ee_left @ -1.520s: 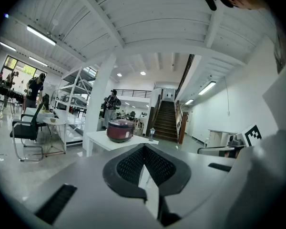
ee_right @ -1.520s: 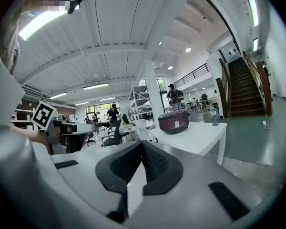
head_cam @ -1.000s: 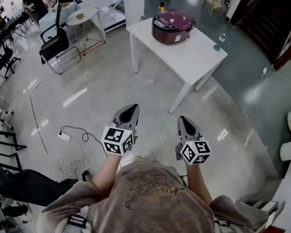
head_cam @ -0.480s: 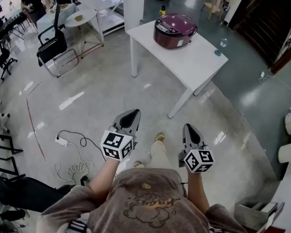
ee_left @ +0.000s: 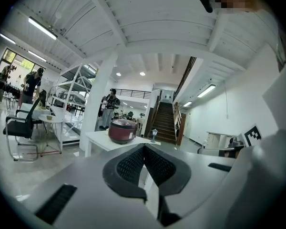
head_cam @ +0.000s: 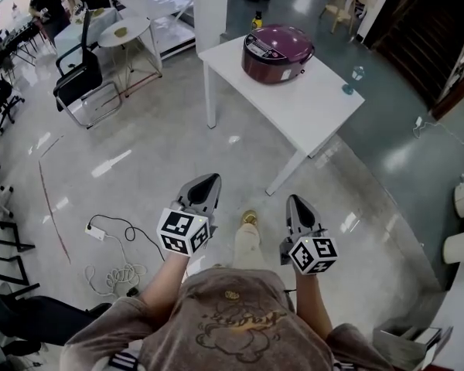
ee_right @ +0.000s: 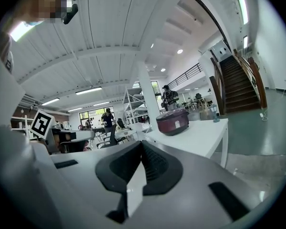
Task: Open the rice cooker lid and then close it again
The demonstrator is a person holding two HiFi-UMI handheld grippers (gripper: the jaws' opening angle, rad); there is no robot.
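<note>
The purple rice cooker (head_cam: 277,52) stands with its lid down at the far end of a white table (head_cam: 313,103), well ahead of me. My left gripper (head_cam: 205,185) and right gripper (head_cam: 296,204) are held side by side over the floor, both pointing toward the table and far short of it. Each is shut with nothing between its pads. The left gripper view has the rice cooker (ee_left: 122,130) small above the left gripper (ee_left: 144,147). In the right gripper view the rice cooker (ee_right: 172,122) sits right of and above the right gripper (ee_right: 142,144).
A small glass (head_cam: 357,73) stands on the table's right edge. A white pillar (head_cam: 211,6) rises behind the table. A black chair (head_cam: 79,79) and round table (head_cam: 128,29) stand at left. A power strip and coiled cable (head_cam: 112,246) lie on the floor at left.
I have walked a little toward the table, carrying both grippers forward together. A foot now shows between them. Both grippers stay shut.
</note>
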